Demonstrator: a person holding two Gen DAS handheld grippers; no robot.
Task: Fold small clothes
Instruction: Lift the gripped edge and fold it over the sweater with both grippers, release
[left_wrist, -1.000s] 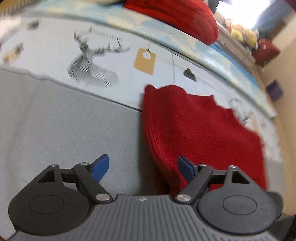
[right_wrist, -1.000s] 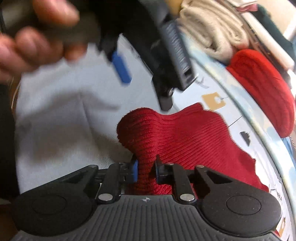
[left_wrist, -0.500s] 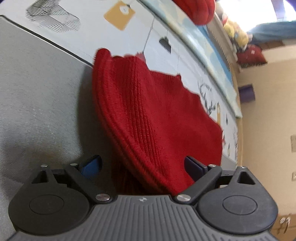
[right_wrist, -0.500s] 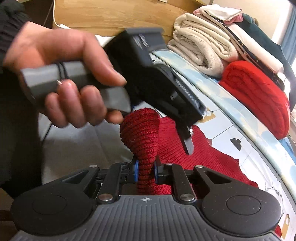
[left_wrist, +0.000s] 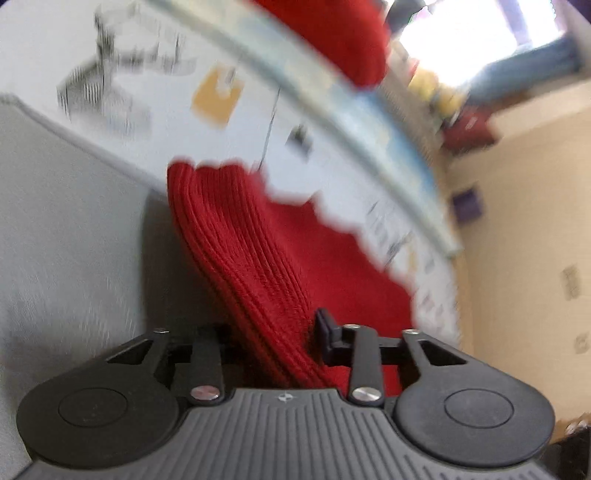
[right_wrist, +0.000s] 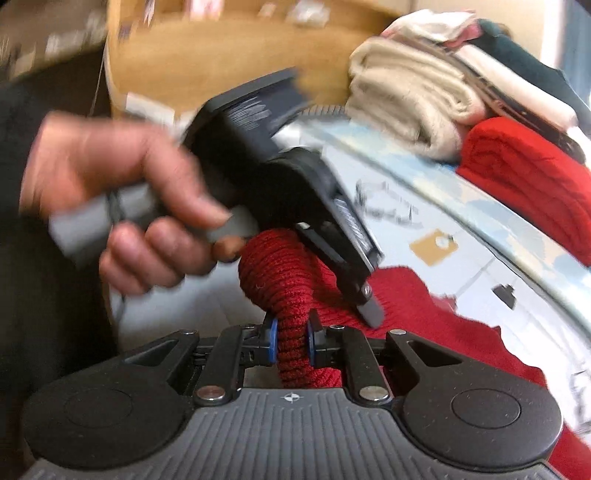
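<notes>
Fingers of the right gripper (right_wrist: 291, 341) are pinching a bunched ridge of the red knit garment (right_wrist: 424, 314) between their blue pads, the cloth standing up in a thick roll at the twelve o'clock side of the jaws. The left gripper (left_wrist: 273, 332) is closing its jaws on the garment's ribbed, doubled edge; in the left wrist view the knit is filling the gap between them, though the left finger is hidden behind the fabric, so whether both pads are pressing yet cannot be told. A person's hand (right_wrist: 122, 206) is working that gripper's handle at the ten o'clock side of the right wrist view.

The rest of the garment is trailing toward three o'clock across a pale printed sheet (right_wrist: 480, 266), part of it lifted clear.

The knit is looking soft, light and limp: likely to sag and stretch between two holds rather than keep a line, yet thick and ribbed enough to resist slipping. The rolled edge, near its corners, is appearing the soundest place to take hold.

Counted: one garment in hand, two grippers, one visible hand. At one o'clock a separate pile is sitting with one red folded knit (right_wrist: 528, 177), one cream roll (right_wrist: 402, 92) and further pieces too blurred to count.
</notes>
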